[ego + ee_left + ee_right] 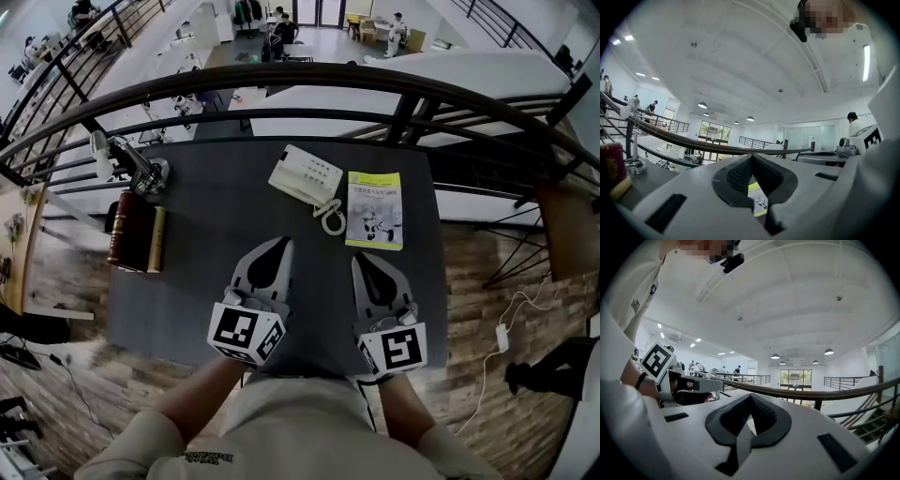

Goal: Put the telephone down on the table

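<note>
Two tools, both mine, both closed on nothing: left tool (pixel 279 244) and right tool (pixel 362 259) are side by side over the near part of the bench (pixel 197 291), jaws pressed together. Phone (pixel 305 175) lies flat on the bench at the far side, handset apparently seated on the base. Its coiled cord (pixel 330 217) trails toward me, just beside a yellow booklet (pixel 374 209). Phone is well apart from both tools and looks set down already, I'd say. Handling guess: hard plastic shell, light, a bit slick; the handset could slip off if tipped. Best hold: base edges from both sides, or the handset's middle. Cord is springy and may snag.
</note>
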`<action>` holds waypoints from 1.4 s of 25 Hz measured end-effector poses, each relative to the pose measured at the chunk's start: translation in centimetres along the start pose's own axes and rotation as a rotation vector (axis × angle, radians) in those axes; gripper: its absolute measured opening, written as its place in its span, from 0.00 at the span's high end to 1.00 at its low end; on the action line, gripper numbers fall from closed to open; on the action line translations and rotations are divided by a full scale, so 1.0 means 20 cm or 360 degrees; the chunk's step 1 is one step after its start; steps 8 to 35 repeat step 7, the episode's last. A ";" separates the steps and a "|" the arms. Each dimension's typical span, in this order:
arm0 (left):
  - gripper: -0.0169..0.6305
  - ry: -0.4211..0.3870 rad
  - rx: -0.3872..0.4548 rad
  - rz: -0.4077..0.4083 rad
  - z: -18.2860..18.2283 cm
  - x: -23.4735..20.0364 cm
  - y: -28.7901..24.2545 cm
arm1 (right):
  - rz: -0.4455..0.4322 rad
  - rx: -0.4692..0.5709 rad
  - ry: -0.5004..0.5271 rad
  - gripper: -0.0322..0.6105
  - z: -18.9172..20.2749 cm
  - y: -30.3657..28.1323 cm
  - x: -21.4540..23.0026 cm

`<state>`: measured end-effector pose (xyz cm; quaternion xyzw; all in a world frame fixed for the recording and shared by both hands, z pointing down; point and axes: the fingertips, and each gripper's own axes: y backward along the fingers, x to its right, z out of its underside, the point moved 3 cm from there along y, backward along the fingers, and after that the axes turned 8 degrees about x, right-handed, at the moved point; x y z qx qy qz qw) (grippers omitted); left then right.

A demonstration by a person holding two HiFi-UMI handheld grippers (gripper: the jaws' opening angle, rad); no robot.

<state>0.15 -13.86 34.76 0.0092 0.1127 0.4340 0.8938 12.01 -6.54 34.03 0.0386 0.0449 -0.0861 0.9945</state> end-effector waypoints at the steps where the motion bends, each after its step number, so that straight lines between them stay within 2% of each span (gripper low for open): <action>1: 0.97 0.0000 -0.0001 0.0000 0.00 0.00 0.00 | 0.0001 0.0001 -0.0003 0.95 0.00 0.00 0.00; 35: 0.97 -0.0007 0.0000 0.0010 -0.01 0.01 0.00 | -0.0017 0.0014 0.0016 0.95 -0.02 -0.02 -0.02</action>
